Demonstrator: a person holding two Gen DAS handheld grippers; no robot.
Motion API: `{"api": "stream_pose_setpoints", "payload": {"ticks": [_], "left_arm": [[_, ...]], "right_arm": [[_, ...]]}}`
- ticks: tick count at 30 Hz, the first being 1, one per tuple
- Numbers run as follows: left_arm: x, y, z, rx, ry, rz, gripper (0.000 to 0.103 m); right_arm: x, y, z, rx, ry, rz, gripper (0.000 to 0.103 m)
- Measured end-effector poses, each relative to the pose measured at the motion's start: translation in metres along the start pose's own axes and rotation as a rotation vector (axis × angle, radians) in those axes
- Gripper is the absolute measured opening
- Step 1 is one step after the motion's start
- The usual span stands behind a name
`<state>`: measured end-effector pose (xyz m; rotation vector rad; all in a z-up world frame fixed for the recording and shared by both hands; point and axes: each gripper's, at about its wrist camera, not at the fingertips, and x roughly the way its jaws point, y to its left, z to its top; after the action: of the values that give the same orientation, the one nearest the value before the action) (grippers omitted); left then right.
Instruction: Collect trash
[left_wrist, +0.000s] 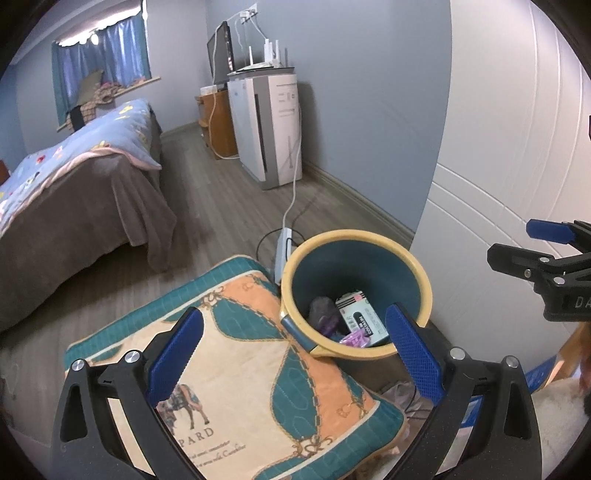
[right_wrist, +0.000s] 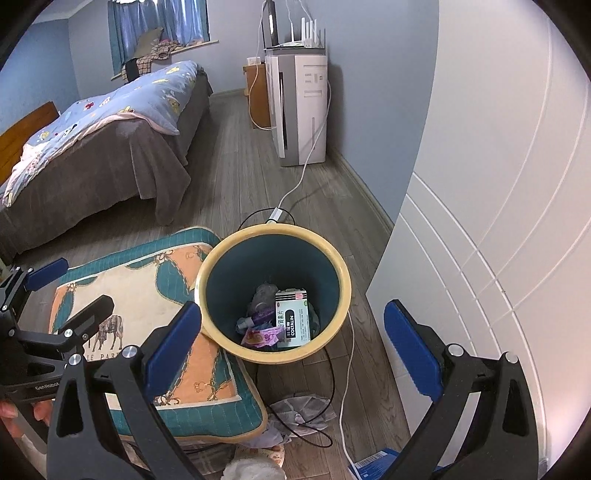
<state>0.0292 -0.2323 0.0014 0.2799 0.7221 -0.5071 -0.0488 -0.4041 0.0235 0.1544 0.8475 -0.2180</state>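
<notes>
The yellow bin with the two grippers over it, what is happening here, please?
A person holds two black grippers with blue finger pads above a round yellow-rimmed, teal-lined waste bin on the wooden floor. Both the left gripper and the right gripper are open and hold nothing. The bin already contains a white medicine box and pink and purple wrappers. A teal and orange patterned cushion touches the bin's side.

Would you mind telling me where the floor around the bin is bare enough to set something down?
The wood floor between the grey-skirted bed and the white air purifier lies bare. It is crowded near the yellow-rimmed teal bin: the teal and orange cushion presses its left side, and black and white cables and crumpled grey cloth lie on the near side.
</notes>
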Motion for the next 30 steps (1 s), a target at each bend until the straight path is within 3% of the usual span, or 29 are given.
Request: {"api": "stream_pose_setpoints", "payload": {"ticks": [30], "left_arm": [[0.0001,0.001,0.0011,-0.007,0.007,-0.013,0.098]], "right_arm": [[0.0001,0.0017,-0.0007,-0.008,0.003,-0.004,0.097]]}}
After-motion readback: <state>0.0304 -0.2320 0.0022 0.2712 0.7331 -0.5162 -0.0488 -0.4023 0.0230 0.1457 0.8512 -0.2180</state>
